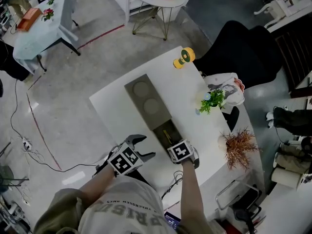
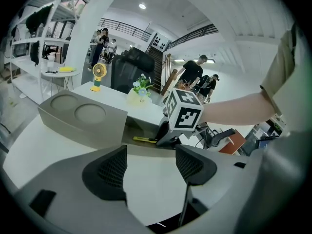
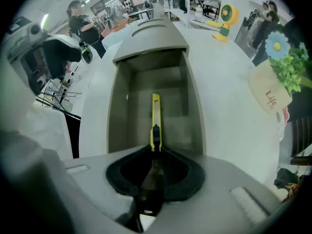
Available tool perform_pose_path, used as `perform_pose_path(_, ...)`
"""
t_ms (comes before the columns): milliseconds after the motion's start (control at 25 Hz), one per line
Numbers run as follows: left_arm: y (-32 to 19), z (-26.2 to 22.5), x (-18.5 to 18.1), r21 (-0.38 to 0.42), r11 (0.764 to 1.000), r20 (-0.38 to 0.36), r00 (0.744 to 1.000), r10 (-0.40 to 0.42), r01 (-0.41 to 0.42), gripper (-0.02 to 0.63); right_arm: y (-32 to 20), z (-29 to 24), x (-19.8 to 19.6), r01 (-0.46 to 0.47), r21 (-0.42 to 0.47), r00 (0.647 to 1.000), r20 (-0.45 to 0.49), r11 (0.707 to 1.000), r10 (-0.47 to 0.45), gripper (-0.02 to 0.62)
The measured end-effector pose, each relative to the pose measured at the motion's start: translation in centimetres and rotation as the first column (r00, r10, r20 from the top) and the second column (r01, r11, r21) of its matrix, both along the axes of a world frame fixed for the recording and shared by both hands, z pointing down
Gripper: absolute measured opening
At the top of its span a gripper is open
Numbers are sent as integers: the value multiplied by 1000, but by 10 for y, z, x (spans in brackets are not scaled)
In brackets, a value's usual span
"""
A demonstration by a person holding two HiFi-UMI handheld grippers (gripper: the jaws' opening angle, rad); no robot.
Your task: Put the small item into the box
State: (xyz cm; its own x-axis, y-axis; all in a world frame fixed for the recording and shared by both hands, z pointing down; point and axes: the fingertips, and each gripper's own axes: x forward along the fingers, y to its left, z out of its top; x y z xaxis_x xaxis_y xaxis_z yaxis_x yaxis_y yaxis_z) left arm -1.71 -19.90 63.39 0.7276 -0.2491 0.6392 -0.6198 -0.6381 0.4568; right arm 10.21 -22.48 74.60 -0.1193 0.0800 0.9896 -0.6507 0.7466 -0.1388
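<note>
A long grey box (image 1: 150, 105) lies on the white table (image 1: 114, 106), its near compartment (image 3: 151, 94) open. My right gripper (image 1: 174, 144) stands at that open end, shut on a yellow utility knife (image 3: 155, 118) whose far end reaches into the compartment. In the left gripper view the knife (image 2: 145, 140) shows low inside the box (image 2: 80, 118), under the right gripper (image 2: 168, 135). My left gripper (image 1: 145, 148) rests to the left of the box, near the table's front edge. It (image 2: 148, 167) is open with only bare table between its pads.
A yellow desk fan (image 1: 184, 58) stands at the table's far corner. A small potted plant (image 1: 212, 100) and a dried reddish bunch (image 1: 239, 145) sit along the right edge. A black chair (image 1: 239, 48) stands beyond. People stand in the background.
</note>
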Motion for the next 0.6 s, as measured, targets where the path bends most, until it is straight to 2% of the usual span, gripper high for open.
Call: perform_pose_path(600, -1, 2, -2, 0, 1000, 17, 1000, 2, -2, 298, 6, -1, -1, -26, -16, 997, 70, 1000, 27, 69)
